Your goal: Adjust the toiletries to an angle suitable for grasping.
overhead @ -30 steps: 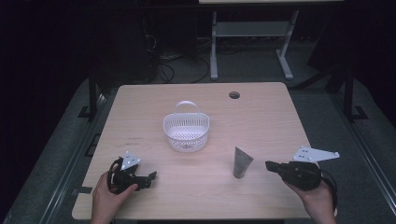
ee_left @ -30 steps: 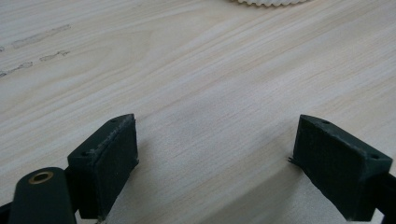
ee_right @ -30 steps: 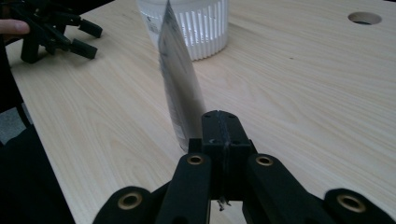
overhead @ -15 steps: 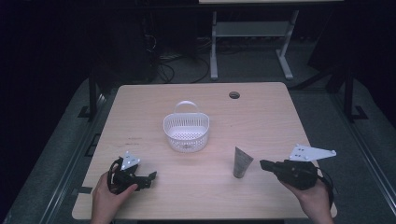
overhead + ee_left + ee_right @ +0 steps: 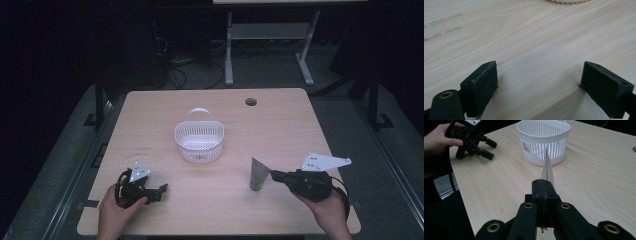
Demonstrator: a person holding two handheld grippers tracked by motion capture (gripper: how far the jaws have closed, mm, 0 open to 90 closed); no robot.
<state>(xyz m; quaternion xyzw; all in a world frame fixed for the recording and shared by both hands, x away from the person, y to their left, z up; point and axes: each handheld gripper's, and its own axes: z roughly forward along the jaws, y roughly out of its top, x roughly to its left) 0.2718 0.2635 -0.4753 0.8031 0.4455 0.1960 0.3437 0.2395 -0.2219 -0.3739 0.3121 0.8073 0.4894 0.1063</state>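
The work in hand appears to be moving the tube (image 5: 258,174) into the white basket (image 5: 199,141). This is a judgement from the layout, since the tube is the one thing held and the basket is the only container on the table (image 5: 280,125).

**Status of the right gripper.** The right gripper (image 5: 276,175) sits at the near right of the table. In the right gripper view its jaws are pressed together on the thin flat edge of the tube (image 5: 547,171), which stands upright with its wide end on the table and its flat seam upward. The grip is made; whether the tube has left the tabletop cannot be told.

**Status of the left gripper.** The left gripper (image 5: 159,189) rests at the near left of the table, held by the person's left hand (image 5: 116,213). In the left gripper view its jaws stand wide apart with only bare wood between them. It holds nothing and is well apart from the tube.

**Position of the task items.** The tube stands to the right of the basket and nearer the person, with clear table between them. The basket (image 5: 543,141) sits near the table's centre, handle up, and looks empty.

**Progress.** Done: the grasp. Remaining: lift, carry across to the basket, lower inside, release. The task is judged to be at an early stage.
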